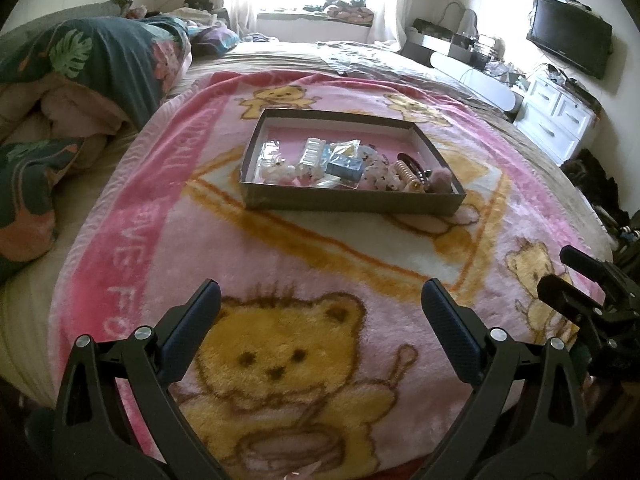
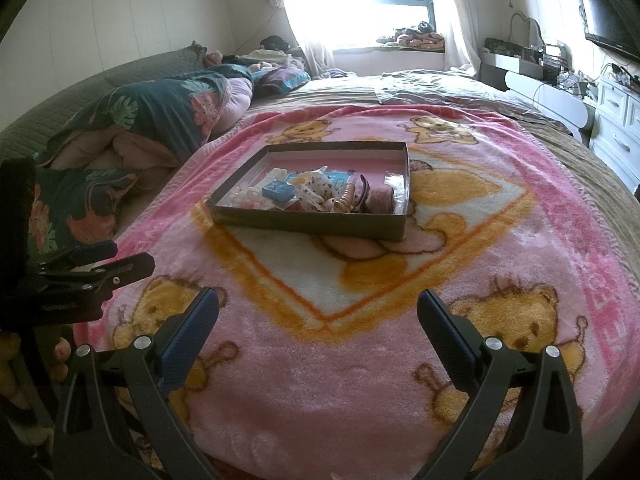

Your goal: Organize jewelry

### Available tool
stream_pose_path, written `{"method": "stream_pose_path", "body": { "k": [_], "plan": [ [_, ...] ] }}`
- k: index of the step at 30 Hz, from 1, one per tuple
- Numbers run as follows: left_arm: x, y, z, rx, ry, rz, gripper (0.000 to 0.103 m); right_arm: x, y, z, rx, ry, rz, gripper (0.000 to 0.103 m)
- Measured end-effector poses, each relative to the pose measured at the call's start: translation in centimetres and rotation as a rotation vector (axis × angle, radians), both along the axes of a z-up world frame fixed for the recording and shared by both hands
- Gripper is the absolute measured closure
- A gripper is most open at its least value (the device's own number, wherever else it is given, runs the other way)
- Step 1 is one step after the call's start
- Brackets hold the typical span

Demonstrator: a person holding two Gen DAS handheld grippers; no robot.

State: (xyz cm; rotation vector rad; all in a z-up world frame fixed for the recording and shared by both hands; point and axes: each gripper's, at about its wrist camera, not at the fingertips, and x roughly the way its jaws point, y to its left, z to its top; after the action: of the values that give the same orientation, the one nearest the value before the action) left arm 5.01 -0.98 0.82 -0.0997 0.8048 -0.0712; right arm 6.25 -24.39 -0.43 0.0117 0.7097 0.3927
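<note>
Facing: box (image 1: 352, 196) straight ahead of both claws, well apart.
Long axis: crosswise to the fingers.
Left claw (image 1: 320, 316): spread, empty.
Right claw (image 2: 318, 316): spread, empty.
Nearer: cannot tell.

blanket (image 1: 320, 264): fuzzy fleece cloth | box (image 1: 344, 200): matt cardboard | gripper arms: matt black plastic

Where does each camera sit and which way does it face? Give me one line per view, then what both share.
Left wrist: on the left hand-held gripper, low over the bear blanket, facing the open box and window; own open fingers frame the bottom, and the right hand-held gripper shows at the right edge.
Right wrist: on the right hand-held gripper, facing the same box from farther right; own open fingers show, and the left hand-held gripper at the left edge.
Shared: box, blanket, window, floral quilt.
</note>
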Motion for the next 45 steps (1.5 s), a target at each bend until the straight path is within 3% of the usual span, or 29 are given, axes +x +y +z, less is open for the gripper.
{"method": "stream_pose_path", "body": {
  "k": [24, 29, 36, 40, 45],
  "plan": [
    [-0.1, 0.2, -0.3, -0.014, -0.001, -0.01, 0.009, -0.1, 0.0, 0.0, -0.002, -0.001, -0.001, 0.004],
    [0.1, 0.1, -1.1, -0.013, 0.03, 0.0, 0.009, -0.1, 0.0, -0.2, -0.002, 0.001, -0.002, 0.004],
    [0.7, 1.0, -1.9, -0.07, 0.048, 0.011, 0.009, 1.0, -0.9, -0.7, 0.0, 0.018, -0.023, 0.004],
    [2.4, 3.4, -2.8, -0.047, 0.07, 0.111, 0.009, 2.7, -1.9, -1.2, -0.018, 0.013, -0.056, 0.004],
    [6.0, 10.1, -4.5, -0.047, 0.133, 0.311, 0.009, 8.3, -6.7, -3.6, -0.084, 0.057, -0.226, 0.004]
  ]
}}
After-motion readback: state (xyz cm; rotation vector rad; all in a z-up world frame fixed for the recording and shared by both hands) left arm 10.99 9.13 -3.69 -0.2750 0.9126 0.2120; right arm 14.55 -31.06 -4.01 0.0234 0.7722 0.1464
